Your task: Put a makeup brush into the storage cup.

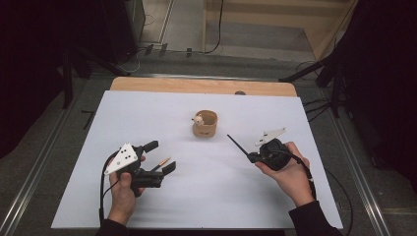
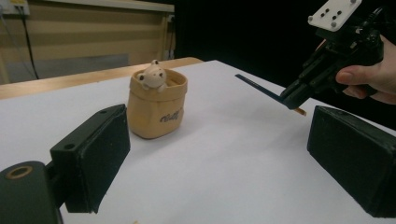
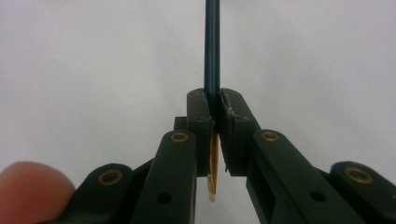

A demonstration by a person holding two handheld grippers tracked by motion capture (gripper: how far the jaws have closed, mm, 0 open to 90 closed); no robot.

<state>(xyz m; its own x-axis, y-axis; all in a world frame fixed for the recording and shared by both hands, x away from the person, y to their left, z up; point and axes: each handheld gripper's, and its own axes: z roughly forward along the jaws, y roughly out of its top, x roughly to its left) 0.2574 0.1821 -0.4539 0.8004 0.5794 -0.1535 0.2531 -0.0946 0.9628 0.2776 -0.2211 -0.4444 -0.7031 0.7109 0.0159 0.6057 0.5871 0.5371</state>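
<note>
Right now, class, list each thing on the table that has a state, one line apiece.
Left gripper: open, holding nothing.
Right gripper: shut on the dark pencil.
Dark pencil: clamped, lifted off the table, sticking out past the jaws.
Pen holder: upright, figure at its rim.
Second pencil: lying flat between the left jaws.
</note>
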